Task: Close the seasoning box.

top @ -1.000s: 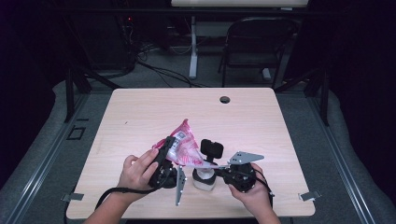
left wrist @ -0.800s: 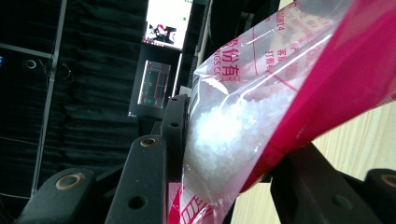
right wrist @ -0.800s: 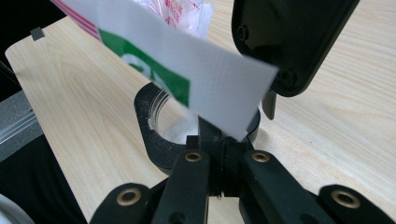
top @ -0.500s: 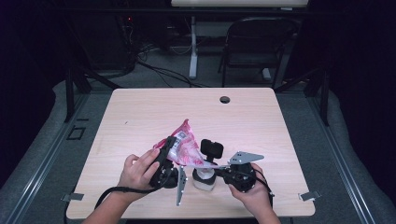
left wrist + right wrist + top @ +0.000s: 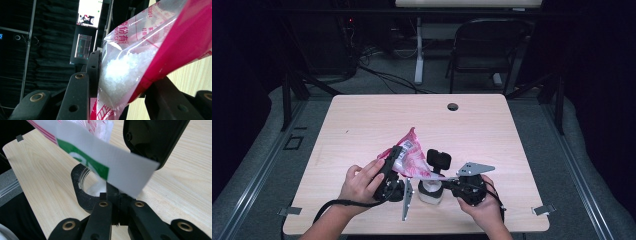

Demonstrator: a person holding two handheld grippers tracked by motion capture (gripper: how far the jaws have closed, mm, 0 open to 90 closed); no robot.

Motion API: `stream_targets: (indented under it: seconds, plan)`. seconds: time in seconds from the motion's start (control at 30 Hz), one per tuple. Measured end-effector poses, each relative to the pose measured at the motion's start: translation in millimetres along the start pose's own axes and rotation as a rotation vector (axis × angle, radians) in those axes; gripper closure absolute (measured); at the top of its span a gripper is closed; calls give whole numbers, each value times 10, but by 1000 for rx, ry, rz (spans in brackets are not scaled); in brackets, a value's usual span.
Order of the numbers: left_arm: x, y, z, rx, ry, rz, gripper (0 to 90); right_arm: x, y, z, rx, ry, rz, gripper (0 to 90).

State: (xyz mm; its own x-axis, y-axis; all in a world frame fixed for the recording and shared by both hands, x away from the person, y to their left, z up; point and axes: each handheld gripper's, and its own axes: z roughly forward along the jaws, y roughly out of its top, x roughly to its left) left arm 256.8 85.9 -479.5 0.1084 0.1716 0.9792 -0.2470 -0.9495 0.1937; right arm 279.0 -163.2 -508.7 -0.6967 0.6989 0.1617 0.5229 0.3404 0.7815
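A pink and clear plastic bag (image 5: 413,156) of white crystals (image 5: 120,68) hangs tilted over a small white jar (image 5: 430,194) near the table's front edge. My left gripper (image 5: 396,162) is shut on the bag, and its jaws (image 5: 122,75) press the crystal-filled part from both sides. The bag's white and green edge (image 5: 105,160) crosses above the jar's mouth (image 5: 96,188), where white grains lie inside. My right gripper (image 5: 451,184) points left at the jar. Its jaws (image 5: 112,193) stand together at the black collar (image 5: 79,187) around the jar's rim.
A black block (image 5: 438,159) rises just behind the jar, close to the bag. The wooden table (image 5: 492,130) has a round cable hole (image 5: 452,106) at its far edge. A folding chair (image 5: 484,45) stands beyond the table.
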Motion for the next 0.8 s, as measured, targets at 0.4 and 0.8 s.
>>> stream_targets:
  seconds: [0.4,0.8]
  plan:
    - [11,9,-8,-7,9,7,666,1,0,2,0,1,-2,900]
    - [13,26,0,-18,17,5,666,-8,-2,-4,-1,0,1,900]
